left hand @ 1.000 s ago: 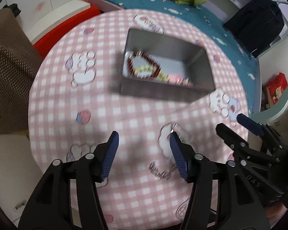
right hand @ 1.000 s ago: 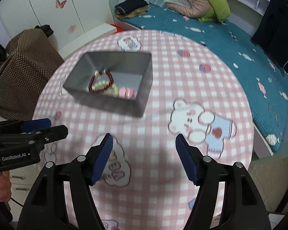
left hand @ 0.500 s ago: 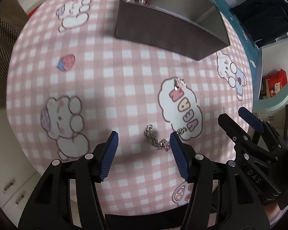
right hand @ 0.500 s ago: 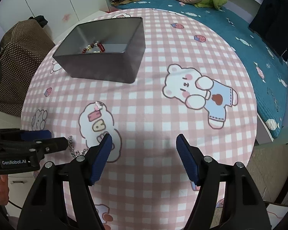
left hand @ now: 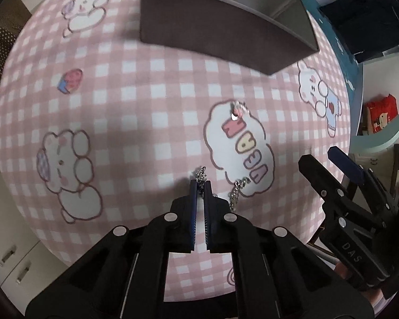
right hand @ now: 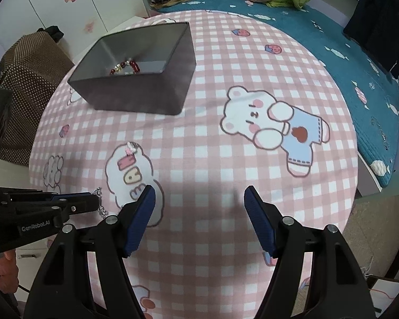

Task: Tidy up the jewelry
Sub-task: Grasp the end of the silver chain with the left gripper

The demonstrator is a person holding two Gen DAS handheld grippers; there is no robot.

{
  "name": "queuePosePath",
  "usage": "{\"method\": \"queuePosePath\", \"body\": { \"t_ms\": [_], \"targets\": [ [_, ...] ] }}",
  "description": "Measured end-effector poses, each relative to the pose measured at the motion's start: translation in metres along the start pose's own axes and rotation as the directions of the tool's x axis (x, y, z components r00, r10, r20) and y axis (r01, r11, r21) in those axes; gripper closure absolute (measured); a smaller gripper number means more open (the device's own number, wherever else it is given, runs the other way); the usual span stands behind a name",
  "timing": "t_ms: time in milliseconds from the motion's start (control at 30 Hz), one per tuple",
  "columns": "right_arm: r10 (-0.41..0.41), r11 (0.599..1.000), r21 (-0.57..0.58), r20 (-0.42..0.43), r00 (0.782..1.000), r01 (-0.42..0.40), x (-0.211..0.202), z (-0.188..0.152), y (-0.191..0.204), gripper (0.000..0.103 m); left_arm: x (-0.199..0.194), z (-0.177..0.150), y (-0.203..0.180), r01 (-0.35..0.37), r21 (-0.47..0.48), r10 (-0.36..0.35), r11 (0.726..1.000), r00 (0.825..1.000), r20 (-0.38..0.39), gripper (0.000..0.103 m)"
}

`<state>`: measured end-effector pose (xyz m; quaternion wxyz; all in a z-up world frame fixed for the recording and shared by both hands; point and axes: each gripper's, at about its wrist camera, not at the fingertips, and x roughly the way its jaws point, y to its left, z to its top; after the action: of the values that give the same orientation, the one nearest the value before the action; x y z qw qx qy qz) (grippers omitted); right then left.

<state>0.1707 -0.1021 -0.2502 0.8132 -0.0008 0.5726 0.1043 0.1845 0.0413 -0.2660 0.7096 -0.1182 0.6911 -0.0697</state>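
Observation:
A thin silver chain lies on the pink checked tablecloth near the table's front edge. My left gripper points steeply down and is shut on one end of it; links stick out past the tips. From the right wrist view the same gripper reaches in from the left, with the chain beside its tip. A small pink charm rests further up the cloth. My right gripper hangs open over bare cloth, nothing between its fingers. The grey metal box holds a red bead bracelet.
The round table's edge curves close in front of both grippers. A bed with a teal cover borders the far and right side. A brown dotted cloth lies to the left, and white cupboards stand behind.
My left gripper has sunk toward the cloth, come over the silver chain and shut on it. The right gripper has dropped slightly and stays open.

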Motion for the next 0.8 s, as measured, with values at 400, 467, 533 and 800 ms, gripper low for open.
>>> {"method": "queuePosePath", "body": {
  "t_ms": [400, 467, 533, 800],
  "targets": [
    [0.16, 0.981, -0.114, 0.031, 0.987, -0.156, 0.012, 0.031, 0.033, 0.057, -0.068, 0.016, 0.026, -0.018, -0.037, 0.026, 0.999, 0.974, 0.224, 0.098],
    [0.17, 0.978, -0.13, 0.019, 0.985, -0.166, 0.019, 0.032, 0.039, 0.062, -0.069, 0.021, 0.026, -0.029, -0.041, 0.038, 0.999, 0.973, 0.227, 0.098],
    [0.185, 0.971, -0.154, -0.002, 0.983, -0.183, 0.029, 0.033, 0.047, 0.065, -0.068, 0.025, 0.028, -0.035, -0.046, 0.044, 0.998, 0.975, 0.219, 0.098],
    [0.124, 0.955, -0.269, -0.013, 0.992, -0.123, 0.044, 0.031, 0.062, 0.084, -0.053, 0.029, 0.024, -0.066, -0.05, 0.074, 0.997, 0.98, 0.183, 0.098]
  ]
}}
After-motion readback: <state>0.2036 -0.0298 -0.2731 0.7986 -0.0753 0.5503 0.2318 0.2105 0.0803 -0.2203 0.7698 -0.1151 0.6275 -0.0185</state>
